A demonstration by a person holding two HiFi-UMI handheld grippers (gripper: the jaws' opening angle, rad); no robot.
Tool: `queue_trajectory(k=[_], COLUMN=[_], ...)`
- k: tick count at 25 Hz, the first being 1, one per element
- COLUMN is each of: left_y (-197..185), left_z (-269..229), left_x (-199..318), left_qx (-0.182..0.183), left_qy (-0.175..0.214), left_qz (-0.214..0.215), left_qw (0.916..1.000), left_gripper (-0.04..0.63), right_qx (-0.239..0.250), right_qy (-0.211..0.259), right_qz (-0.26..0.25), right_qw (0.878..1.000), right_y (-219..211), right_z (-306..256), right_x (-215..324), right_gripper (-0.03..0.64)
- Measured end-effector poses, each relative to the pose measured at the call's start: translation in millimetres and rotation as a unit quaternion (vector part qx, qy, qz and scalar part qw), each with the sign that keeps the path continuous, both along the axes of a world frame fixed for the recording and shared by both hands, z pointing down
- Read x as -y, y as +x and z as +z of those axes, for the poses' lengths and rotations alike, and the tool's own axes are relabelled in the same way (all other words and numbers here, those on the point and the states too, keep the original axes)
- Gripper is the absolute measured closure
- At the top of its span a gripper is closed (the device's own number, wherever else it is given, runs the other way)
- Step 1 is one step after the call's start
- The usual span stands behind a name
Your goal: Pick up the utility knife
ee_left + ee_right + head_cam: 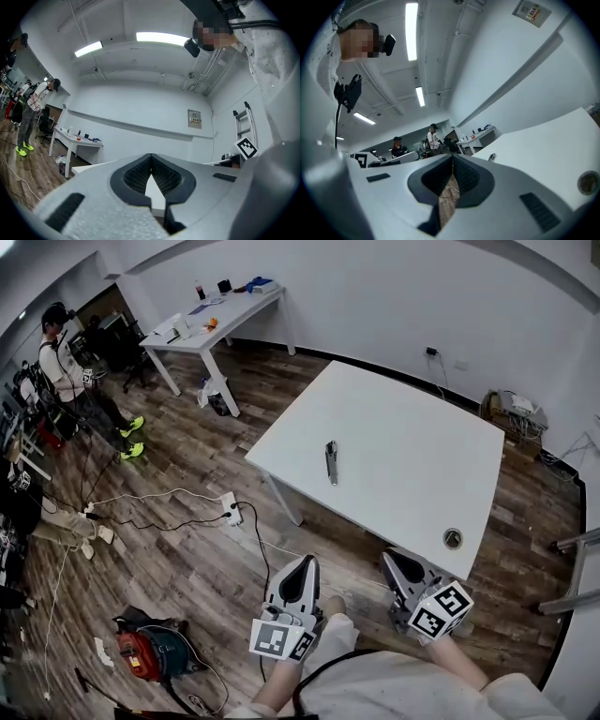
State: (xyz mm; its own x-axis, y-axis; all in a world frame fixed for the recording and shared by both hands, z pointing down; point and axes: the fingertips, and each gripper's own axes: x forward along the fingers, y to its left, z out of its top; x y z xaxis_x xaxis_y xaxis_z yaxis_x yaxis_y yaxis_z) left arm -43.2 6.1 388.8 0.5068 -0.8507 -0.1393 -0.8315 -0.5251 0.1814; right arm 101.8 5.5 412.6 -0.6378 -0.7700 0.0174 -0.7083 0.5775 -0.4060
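Note:
The utility knife, a slim grey bar, lies on the white table near its left middle, with nothing touching it. Both grippers hang short of the table's near edge, over the wooden floor, pointing toward it. My left gripper is shut and empty, and in the left gripper view its jaws meet at the tips. My right gripper is shut and empty too. Past its closed jaws, the right gripper view shows the knife small on the tabletop.
A round cable grommet sits in the table's near right corner. A power strip with cables lies on the floor at left. A red and black machine stands near my feet. A second white table and a person are far left.

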Motion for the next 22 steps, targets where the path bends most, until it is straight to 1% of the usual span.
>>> queue_trajectory(k=[5, 10, 16, 22], left_y=[-18.3, -21.1, -24.5, -31.5], left_z=[-0.9, 0.7, 14.0, 28.3], left_x=[48.3, 87.0, 118.1, 143.6], left_qx=[0.004, 0.004, -0.003, 0.008], left_qy=[-0.001, -0.004, -0.020, -0.028], left_qz=[0.006, 0.022, 0.039, 0.051], left_qw=[1.0000, 0.9997, 0.9991, 0.9983], left_gripper=[0.589, 0.589, 0.589, 0.589], right_qx=[0.001, -0.003, -0.012, -0.019], right_qy=[-0.006, -0.017, -0.034, -0.034], right_qz=[0.002, 0.010, 0.024, 0.043], right_qw=[1.000, 1.000, 0.999, 0.998], right_y=[-18.5, -26.9, -33.5, -41.9], right_z=[1.1, 6.3, 18.1, 22.7], right_x=[42.5, 75.4, 109.7, 135.3], right_gripper=[0.607, 0.607, 0.607, 0.608])
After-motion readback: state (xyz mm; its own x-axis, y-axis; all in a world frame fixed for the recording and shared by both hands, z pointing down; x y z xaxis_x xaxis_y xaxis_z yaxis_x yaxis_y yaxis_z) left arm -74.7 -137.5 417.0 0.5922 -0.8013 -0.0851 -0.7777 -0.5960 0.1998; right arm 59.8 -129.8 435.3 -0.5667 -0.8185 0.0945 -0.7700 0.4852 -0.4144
